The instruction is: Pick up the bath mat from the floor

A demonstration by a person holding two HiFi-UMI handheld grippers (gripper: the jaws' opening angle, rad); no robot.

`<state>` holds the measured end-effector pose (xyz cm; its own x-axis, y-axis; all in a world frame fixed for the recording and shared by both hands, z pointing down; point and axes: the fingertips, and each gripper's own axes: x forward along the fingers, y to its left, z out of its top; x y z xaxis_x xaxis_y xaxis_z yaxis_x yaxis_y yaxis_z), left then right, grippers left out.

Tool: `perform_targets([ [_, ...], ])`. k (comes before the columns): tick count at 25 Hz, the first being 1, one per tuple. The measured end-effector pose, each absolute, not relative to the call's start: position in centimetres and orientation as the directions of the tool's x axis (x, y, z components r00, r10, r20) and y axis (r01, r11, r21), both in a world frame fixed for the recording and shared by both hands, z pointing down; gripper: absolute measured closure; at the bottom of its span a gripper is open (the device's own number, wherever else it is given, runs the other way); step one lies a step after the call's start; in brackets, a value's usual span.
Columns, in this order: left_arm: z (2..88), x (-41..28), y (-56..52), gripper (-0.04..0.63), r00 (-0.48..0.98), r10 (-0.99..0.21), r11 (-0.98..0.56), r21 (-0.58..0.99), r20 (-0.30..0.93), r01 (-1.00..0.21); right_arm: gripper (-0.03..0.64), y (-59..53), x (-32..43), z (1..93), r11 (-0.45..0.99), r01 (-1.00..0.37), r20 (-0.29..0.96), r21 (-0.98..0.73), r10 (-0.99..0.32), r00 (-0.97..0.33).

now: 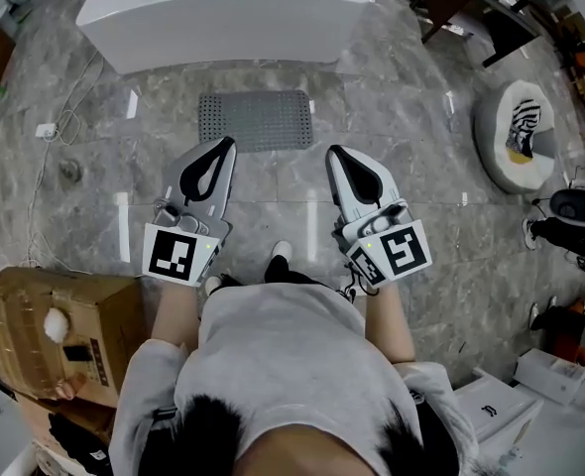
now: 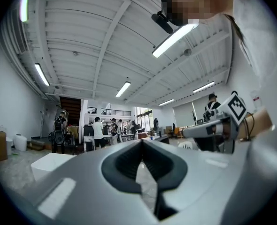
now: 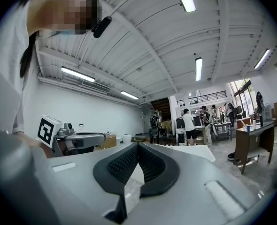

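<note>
Pressed-together, empty left tongs [image 1: 229,143] and right tongs [image 1: 332,152], level, short of flat grey studded rectangular bath mat [image 1: 255,119] on marble floor [image 1: 392,117]; risk: closed tips skidding over thin edge.

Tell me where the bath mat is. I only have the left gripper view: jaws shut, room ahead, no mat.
Observer: Head view shows the bath mat lying flat on the floor, just in front of a white platform.
Operator: Either gripper on it?
Observer: No. The left gripper and right gripper are held level above the floor, touching nothing.
Operator: Right jaws?
Observer: Shut, nothing between them, per the right gripper view.
</note>
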<state>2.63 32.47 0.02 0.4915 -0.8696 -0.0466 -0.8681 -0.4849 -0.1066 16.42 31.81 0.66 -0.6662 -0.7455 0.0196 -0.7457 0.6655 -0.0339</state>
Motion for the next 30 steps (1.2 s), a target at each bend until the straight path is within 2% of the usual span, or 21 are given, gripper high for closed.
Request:
perform_targets([
  [7, -0.5, 4.7, 30.3, 0.594, 0.41, -0.91, -0.4, -0.133, -0.058, -0.907, 0.617, 28.9, 20.2, 1.7, 0.693, -0.719, 0.019, -0.055, -0.719, -0.694],
  [14, -0.2, 3.9, 29.4, 0.594, 0.373, -0.926, -0.363, -0.143, -0.05, -0.921, 0.617, 27.8, 20.3, 2.6, 0.699, -0.71, 0.017, -0.088, -0.712, -0.702],
  [30, 1.1, 0.1, 20.7, 0.594, 0.419, -0.908, -0.416, -0.145, 0.006, -0.898, 0.617, 19.3, 16.8, 2.8, 0.651, -0.753, 0.032, -0.103, -0.754, -0.656],
])
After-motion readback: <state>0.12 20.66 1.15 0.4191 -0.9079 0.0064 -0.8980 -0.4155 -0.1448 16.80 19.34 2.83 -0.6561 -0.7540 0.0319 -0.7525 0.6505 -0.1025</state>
